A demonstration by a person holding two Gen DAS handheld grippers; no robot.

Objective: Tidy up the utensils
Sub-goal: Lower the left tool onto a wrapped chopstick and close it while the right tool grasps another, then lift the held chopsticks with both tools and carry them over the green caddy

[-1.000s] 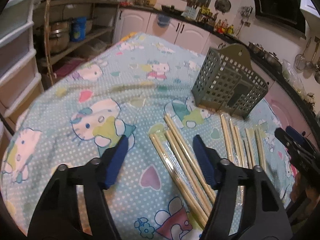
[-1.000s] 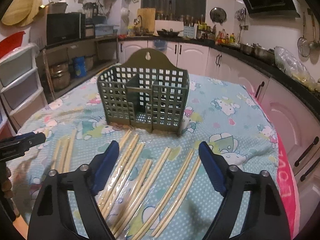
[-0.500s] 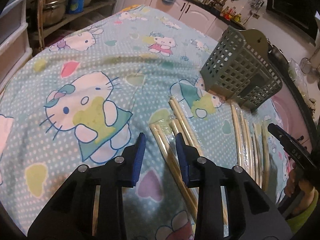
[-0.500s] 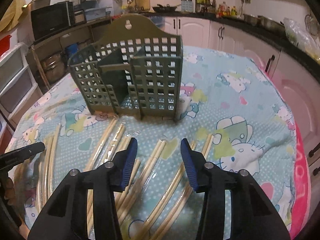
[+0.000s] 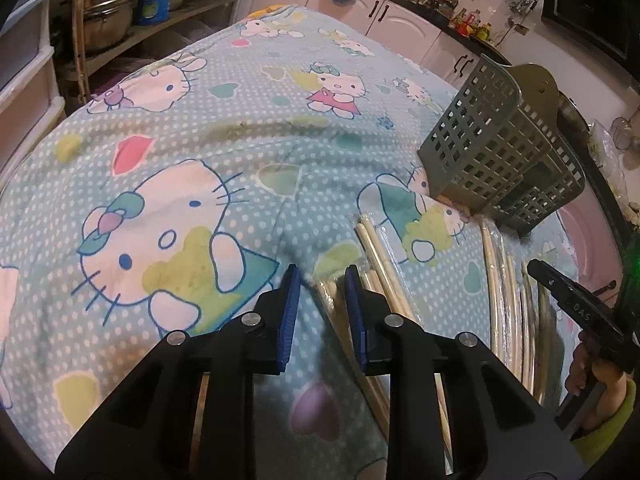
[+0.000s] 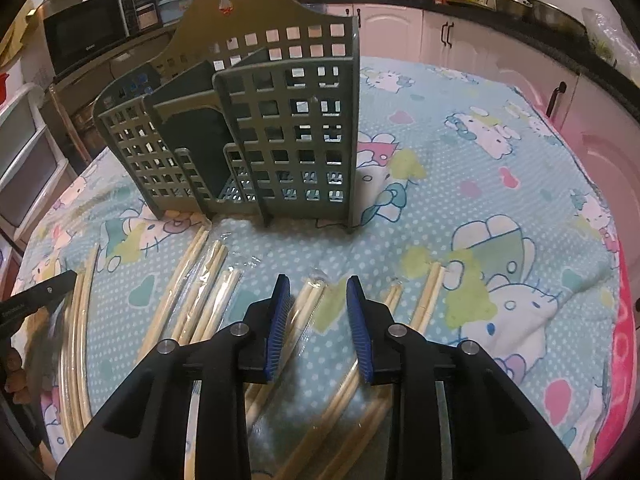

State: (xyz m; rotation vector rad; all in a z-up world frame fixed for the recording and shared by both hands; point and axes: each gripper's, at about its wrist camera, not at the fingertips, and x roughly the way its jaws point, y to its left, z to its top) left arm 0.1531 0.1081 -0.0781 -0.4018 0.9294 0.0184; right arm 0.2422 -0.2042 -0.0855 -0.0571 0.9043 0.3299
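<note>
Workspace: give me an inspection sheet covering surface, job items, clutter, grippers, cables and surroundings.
Surface: table under a teal cartoon-cat print cloth, rumpled.
Job's things: grey-green slotted plastic utensil holder upright, empty as far as visible; pale wooden chopstick pairs in clear sleeves lying flat in front of it.
Clutter: nothing seen.
Grippers: left hand-held gripper and right hand-held gripper have just been closing, each with a gap left, over a sleeved pair, pads not pressing.
Cables: nothing seen.
Surroundings: kitchen; white cabinets, black microwave.

Left hand-held gripper (image 5: 320, 280) over wrapped chopsticks
Its jaws, just narrowed, straddle pale wooden chopsticks (image 5: 332, 300) near the grey-green slotted plastic holder (image 5: 500, 152).
</note>
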